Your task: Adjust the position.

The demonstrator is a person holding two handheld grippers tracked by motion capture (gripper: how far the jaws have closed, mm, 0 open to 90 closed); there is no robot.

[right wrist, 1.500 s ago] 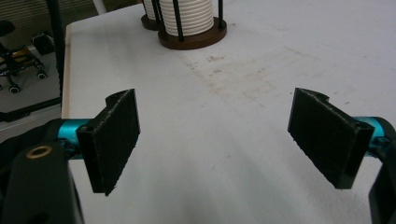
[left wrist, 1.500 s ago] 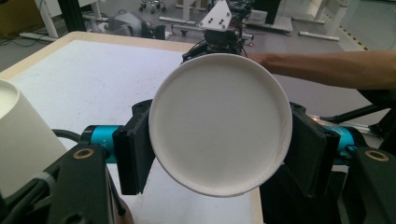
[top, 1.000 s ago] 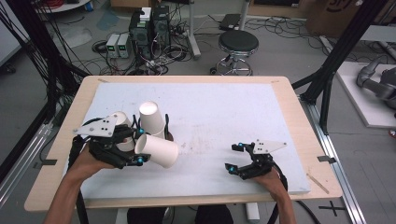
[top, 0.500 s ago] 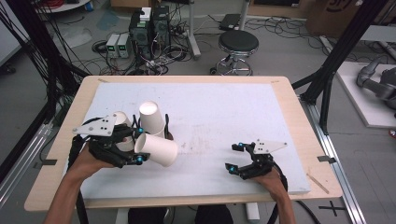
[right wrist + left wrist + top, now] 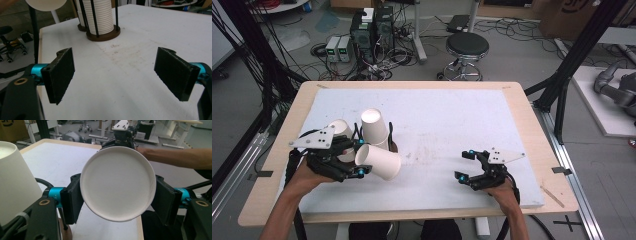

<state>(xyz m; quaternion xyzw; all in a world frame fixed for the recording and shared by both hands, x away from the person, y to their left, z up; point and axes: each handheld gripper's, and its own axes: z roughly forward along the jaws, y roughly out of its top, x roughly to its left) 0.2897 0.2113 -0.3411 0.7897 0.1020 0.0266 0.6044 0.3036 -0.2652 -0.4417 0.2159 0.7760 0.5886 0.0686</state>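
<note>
Left tongs clamp a white paper cup across its sides, lifted over the worktop near its left edge, just in front of the cup stack in its rod holder. Right tongs stand wide, holding nothing, low near the front right.

The cup lies on its side: long axis roughly level, one round end facing back along the left tongs, the other toward the worktop's middle. Which end is the mouth is hard to tell.

Keep your squeeze light so the wall doesn't buckle. Turn your wrist to bring the cup upright before you set it down or nest it, clear of the rods.
</note>
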